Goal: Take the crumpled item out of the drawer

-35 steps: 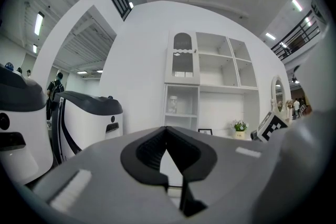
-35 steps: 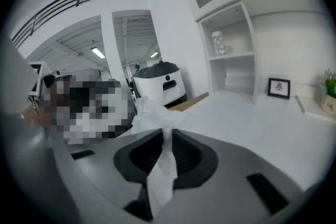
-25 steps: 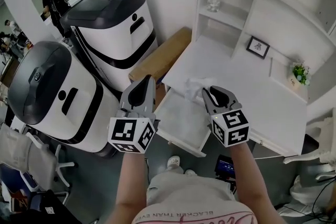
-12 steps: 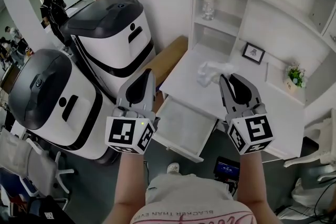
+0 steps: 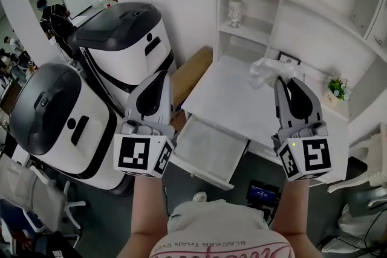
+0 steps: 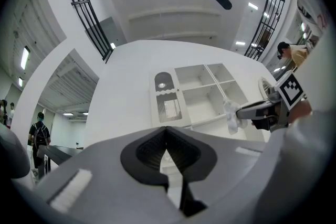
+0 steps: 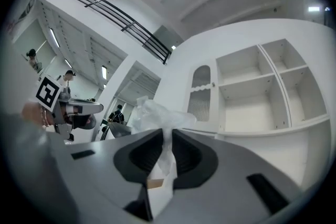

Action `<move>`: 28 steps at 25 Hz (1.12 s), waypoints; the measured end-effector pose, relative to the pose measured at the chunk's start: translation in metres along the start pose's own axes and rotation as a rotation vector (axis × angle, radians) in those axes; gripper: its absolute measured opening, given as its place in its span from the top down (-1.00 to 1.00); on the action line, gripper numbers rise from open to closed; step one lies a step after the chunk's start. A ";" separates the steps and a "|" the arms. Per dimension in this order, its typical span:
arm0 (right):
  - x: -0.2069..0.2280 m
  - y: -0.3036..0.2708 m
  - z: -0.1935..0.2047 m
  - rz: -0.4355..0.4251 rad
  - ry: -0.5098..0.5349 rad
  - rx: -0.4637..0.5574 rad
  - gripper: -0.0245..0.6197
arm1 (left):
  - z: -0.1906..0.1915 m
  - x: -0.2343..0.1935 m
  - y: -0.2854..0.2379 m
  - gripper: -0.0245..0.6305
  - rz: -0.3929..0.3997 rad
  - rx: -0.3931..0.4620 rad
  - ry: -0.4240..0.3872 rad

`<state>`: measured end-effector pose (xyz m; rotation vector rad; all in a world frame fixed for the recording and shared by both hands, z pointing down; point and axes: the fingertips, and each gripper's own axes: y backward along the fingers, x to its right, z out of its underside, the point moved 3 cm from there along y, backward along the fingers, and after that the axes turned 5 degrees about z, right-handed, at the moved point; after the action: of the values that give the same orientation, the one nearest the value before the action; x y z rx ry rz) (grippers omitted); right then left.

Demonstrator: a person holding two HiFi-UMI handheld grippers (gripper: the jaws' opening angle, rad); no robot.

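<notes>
In the head view the white drawer [image 5: 205,145] stands pulled open under the white desk top [image 5: 233,99], and its inside looks bare. My right gripper [image 5: 283,81] is raised over the back right of the desk, shut on the crumpled white item [image 5: 265,69]. In the right gripper view the crumpled item [image 7: 157,113] bulges above the right gripper [image 7: 167,139] and a strip of it hangs between the jaws. My left gripper [image 5: 162,77] hovers left of the desk, jaws together, holding nothing. The left gripper view shows the left gripper [image 6: 167,134] and, far off, the crumpled item [image 6: 231,115].
Two white-and-black machines [image 5: 127,39] [image 5: 54,112] stand left of the desk, with a brown cardboard box [image 5: 188,72] leaning between them and the desk. The shelf holds a jar [image 5: 234,12]; a framed picture [image 5: 290,58] and a small plant [image 5: 336,86] sit at the desk's back.
My right gripper has lifted the crumpled item from just above the drawer up and back to the right, over the desk. The left gripper has risen a little.
</notes>
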<state>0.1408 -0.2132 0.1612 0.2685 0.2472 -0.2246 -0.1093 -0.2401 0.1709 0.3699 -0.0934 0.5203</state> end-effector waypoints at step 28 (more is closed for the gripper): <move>-0.007 0.000 0.010 0.023 -0.032 -0.022 0.75 | 0.002 -0.009 0.000 0.90 0.003 0.006 0.001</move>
<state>0.1364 -0.2152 0.1723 0.2452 0.2152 -0.2031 -0.1173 -0.2453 0.1705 0.3756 -0.0919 0.5240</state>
